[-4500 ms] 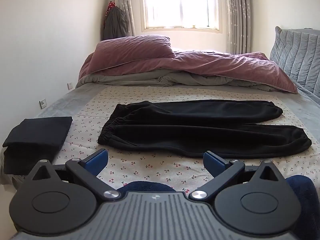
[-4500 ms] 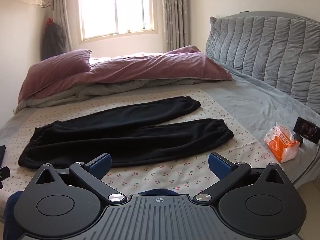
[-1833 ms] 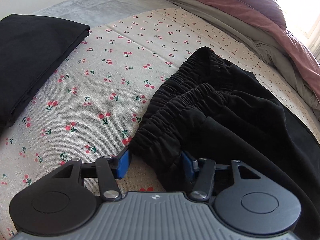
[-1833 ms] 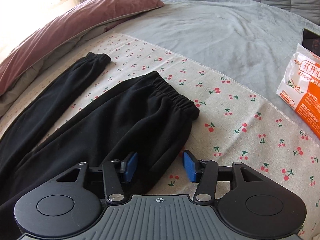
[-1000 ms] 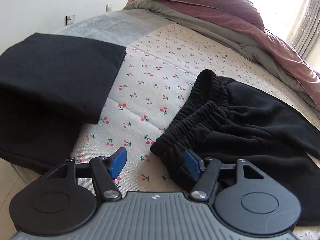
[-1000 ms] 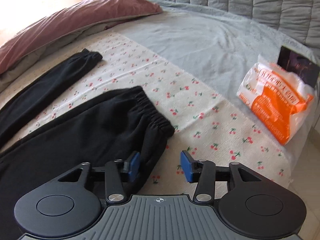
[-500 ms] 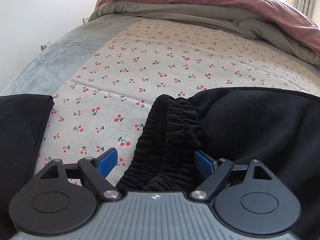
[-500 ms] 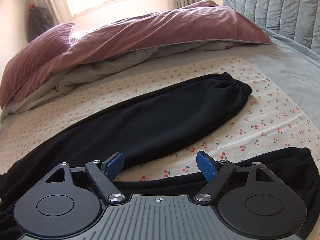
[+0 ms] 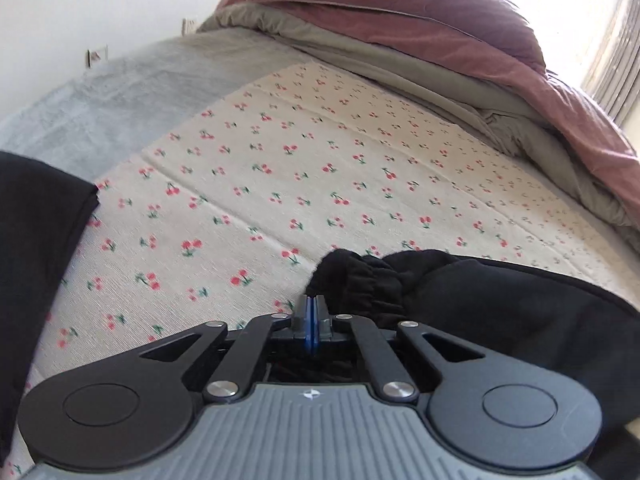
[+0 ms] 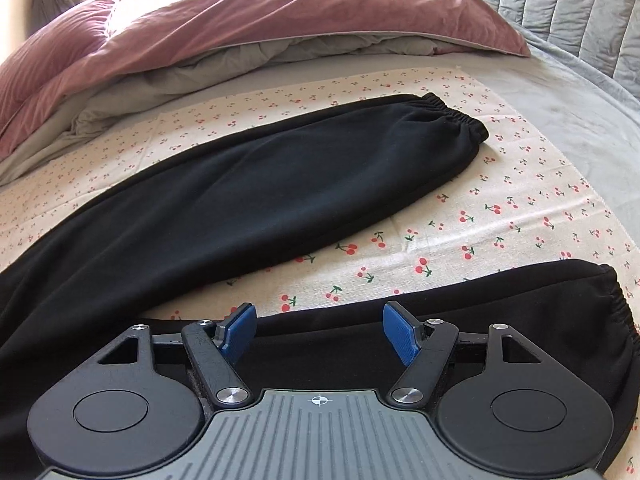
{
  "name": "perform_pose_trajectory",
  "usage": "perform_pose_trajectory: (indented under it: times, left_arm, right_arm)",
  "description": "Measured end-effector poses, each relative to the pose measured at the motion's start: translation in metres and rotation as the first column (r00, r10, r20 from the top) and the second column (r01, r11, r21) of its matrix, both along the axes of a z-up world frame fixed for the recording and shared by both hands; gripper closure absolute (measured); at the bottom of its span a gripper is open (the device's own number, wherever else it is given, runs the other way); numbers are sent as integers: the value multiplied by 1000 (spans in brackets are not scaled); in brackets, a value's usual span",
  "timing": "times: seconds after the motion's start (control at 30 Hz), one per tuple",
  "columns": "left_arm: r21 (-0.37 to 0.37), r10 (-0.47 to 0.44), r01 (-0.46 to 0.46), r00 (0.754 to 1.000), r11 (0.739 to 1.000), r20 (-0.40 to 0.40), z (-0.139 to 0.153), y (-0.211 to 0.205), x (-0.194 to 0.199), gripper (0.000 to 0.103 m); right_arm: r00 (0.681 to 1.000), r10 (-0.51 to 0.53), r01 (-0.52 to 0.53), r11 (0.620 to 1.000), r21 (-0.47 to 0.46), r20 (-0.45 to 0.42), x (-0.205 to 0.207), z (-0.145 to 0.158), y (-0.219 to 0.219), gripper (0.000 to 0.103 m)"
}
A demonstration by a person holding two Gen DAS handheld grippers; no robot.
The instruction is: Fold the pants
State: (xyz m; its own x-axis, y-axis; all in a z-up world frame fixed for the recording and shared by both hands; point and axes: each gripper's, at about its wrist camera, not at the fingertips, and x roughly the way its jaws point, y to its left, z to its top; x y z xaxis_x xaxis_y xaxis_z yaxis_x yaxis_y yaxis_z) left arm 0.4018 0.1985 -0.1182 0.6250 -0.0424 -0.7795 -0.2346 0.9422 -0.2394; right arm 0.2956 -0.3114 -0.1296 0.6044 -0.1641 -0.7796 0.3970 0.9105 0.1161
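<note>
Black pants (image 10: 248,200) lie spread on the cherry-print cloth (image 10: 500,216), both legs running toward the right. In the left wrist view my left gripper (image 9: 311,316) is shut at the near corner of the elastic waistband (image 9: 360,280), and the black fabric bunches just past its blue pads. In the right wrist view my right gripper (image 10: 318,330) is open over the near leg (image 10: 500,304), with the fabric's upper edge between its blue pads. The far leg's cuff (image 10: 460,118) lies flat beyond.
A folded black garment (image 9: 36,248) lies at the left of the cloth. A maroon duvet with grey lining (image 10: 260,28) is heaped along the far side. A grey quilted headboard (image 10: 560,4) stands at the right. Grey sheet (image 9: 120,92) surrounds the cloth.
My left gripper has closed at the waistband corner; half a second ago it was open around it. My right gripper has moved slightly closer over the near leg and stays open.
</note>
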Motion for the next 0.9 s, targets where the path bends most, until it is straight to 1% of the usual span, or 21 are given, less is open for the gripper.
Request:
perform_pose_trajectory:
  times: [0.03,0.07,0.1,0.17,0.23,0.27,0.3,0.33,0.37,0.43,0.47,0.5,0.6,0.63,0.67,0.7,0.83,0.9]
  left_arm:
    - [-38,-2,2,1000,999,5,1,0,-4,86]
    - [-33,-6,6,1000,999,15,2,-2,-6,57]
    - [11,-28,28,999,1000,23,3,-11,-9,46]
    - [108,-95,95,995,990,-3,-3,-32,-8,46]
    - [156,-126,129,992,979,-29,-12,-44,-6,46]
    - [166,-134,139,990,976,-39,-16,-49,-5,46]
    - [183,-144,151,988,971,-52,-22,-54,-4,53]
    - [216,-156,165,986,962,-56,-25,-62,-5,63]
    - [269,-167,177,984,947,-61,-28,-71,-6,70]
    - [374,-190,195,980,907,-50,-29,-83,-10,77]
    - [404,-198,192,980,894,-27,-26,-87,-13,103]
    - [416,-195,183,981,891,-13,-22,-89,-14,103]
    - [426,-110,86,993,901,31,-7,-75,-11,103]
    - [395,-88,64,995,916,41,-2,-67,-8,103]
    - [378,-81,58,996,924,47,0,-63,-6,103]
    - [381,-72,47,996,923,53,2,-60,-3,103]
    - [450,-48,10,996,893,74,8,-67,9,103]
    - [463,-26,-22,995,886,97,14,-64,18,103]
  right_arm:
    - [1000,6,-6,1000,10,0,0,1,2,32]
    - [1000,13,-13,1000,13,0,1,1,3,32]
    - [1000,21,-21,1000,9,0,1,1,6,32]
    - [999,36,-36,999,-5,-1,1,1,12,30]
    - [999,45,-45,999,-14,-7,1,1,16,26]
    - [999,46,-46,999,-19,-11,2,0,17,26]
    - [999,44,-44,999,-23,-13,2,0,17,26]
    - [999,42,-42,999,-24,-15,2,0,17,26]
    - [999,40,-40,999,-23,-15,1,0,16,26]
    - [999,37,-37,999,-18,-7,1,1,14,26]
    - [999,39,-39,999,-13,0,0,2,13,26]
    - [999,41,-41,999,-10,6,0,3,12,26]
    - [999,39,-39,999,-5,19,-2,5,10,26]
    - [999,37,-37,999,-4,24,-2,6,10,26]
    - [999,36,-36,999,-1,31,-3,7,9,26]
    - [999,34,-35,999,4,34,-3,7,9,26]
    - [999,37,-37,999,15,40,-5,8,9,26]
    - [998,35,-35,999,13,45,-8,10,8,26]
